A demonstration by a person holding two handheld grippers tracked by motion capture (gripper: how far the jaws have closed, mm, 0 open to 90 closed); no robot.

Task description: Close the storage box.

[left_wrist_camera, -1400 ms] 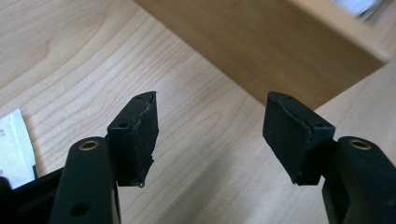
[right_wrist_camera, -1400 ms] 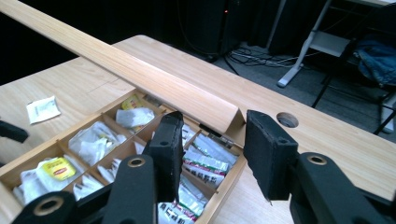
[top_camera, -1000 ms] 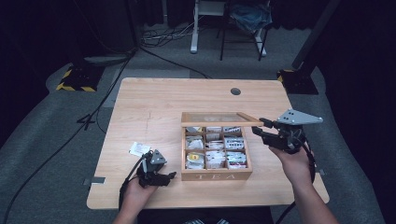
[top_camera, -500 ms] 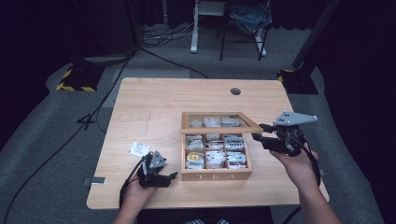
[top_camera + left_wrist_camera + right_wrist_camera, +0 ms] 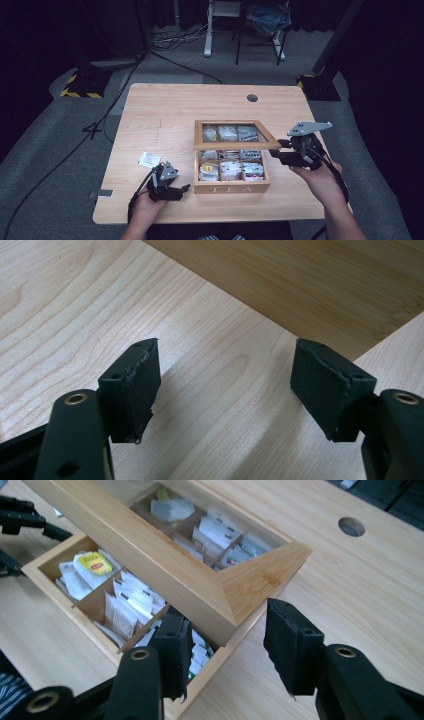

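Observation:
A wooden tea box [image 5: 231, 189] marked TEA stands right of the table's middle, with several compartments of tea bags [image 5: 230, 170]. Its windowed lid [image 5: 235, 145] hangs half lowered over the back rows. My right gripper [image 5: 280, 150] is open at the lid's front right corner. In the right gripper view that lid corner [image 5: 260, 565] sits just ahead of the gap of the right gripper [image 5: 227, 645]. My left gripper [image 5: 181, 193] rests open on the table just left of the box. Nothing lies between the jaws of the left gripper [image 5: 225, 385], and the box wall [image 5: 310, 285] is ahead.
A small white packet [image 5: 149, 159] lies on the table left of the box, behind the left hand. A round cable hole [image 5: 252, 98] sits near the table's far edge. Chair legs and cables stand on the floor beyond.
The lid has come down from nearly upright to half lowered, and the right gripper has moved down and toward the person with it. The left gripper has stayed put.

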